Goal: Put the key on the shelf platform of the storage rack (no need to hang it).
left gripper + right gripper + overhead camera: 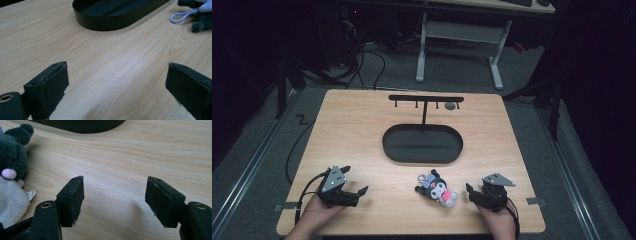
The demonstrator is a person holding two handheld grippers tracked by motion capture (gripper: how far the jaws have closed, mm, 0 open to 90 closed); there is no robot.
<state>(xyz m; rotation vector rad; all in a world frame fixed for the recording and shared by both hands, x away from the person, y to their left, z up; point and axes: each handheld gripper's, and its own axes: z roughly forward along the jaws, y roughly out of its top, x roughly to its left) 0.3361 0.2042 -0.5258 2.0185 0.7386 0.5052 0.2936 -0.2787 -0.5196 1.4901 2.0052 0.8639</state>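
Plush toy (437,188), dark w/ pink bits & a white loop (180,16), lies on the wood table (357,130) near the front edge, btwn both tongs, just in front of the black oval tray (422,143) w/ its hook stand (426,100). Left gripper (353,194): jaws wide open, holding nothing. Right gripper (475,192): open too, empty, just beside the toy. Prob risk: soft toy could squish & slip out if pinched at an ear.
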